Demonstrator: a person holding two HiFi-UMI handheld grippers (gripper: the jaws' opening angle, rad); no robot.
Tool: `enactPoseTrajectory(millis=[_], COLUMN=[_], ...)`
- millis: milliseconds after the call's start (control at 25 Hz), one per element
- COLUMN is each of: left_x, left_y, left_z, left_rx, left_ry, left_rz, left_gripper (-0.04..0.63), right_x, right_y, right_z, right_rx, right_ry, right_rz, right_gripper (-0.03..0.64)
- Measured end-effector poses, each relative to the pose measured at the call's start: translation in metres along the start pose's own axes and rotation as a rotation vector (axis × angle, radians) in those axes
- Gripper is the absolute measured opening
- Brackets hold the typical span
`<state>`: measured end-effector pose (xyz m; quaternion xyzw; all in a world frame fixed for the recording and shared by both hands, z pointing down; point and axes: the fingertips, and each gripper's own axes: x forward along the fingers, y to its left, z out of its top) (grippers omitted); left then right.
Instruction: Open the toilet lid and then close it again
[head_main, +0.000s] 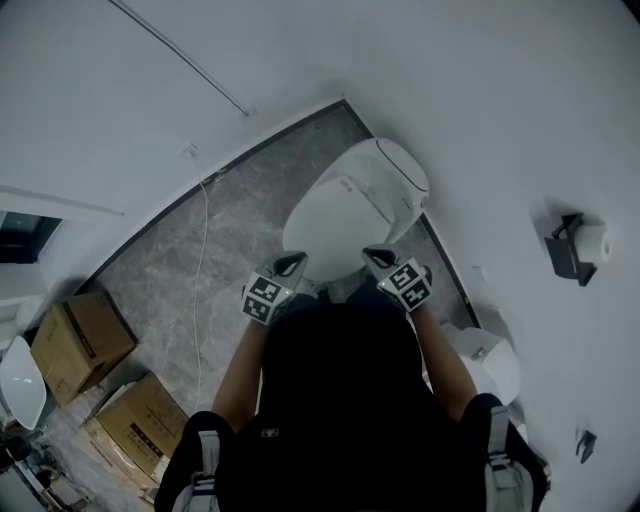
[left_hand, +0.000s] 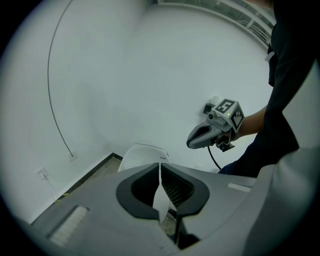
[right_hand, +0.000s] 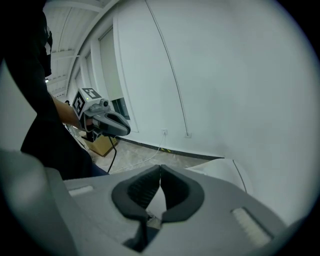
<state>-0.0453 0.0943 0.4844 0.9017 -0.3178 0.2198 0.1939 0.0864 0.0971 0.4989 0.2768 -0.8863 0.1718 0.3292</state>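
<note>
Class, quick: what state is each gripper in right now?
Left gripper: closed, holding nothing.
Right gripper: closed, holding nothing.

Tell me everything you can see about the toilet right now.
The toilet is white, glossy and plastic-looking. Its oval lid lies flat and closed over the bowl, with a bulkier rounded unit behind it. It stands on a grey stone-patterned floor, backed into the corner where two white walls meet. The left hand-held gripper and right hand-held gripper hover at its front edge, both shut and empty. Nothing seems to touch it.
</note>
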Motion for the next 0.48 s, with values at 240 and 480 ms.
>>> enactPoseTrajectory(millis=[240, 480], left_x=[-0.001, 0.009], left_y=[0.004, -0.008], left_z=[0.0, 0.01], left_rx=[-0.051, -0.051], left_ry=[-0.023, -0.009], left_rz=[0.036, 0.04], left_gripper=[0.021, 0.021], right_x=[-0.003, -0.015], right_y=[-0.004, -0.015], right_z=[0.001, 0.007], right_rx=[-0.021, -0.025], right_ry=[-0.001, -0.027], right_rz=[0.015, 0.022], right_gripper=[0.003, 0.003])
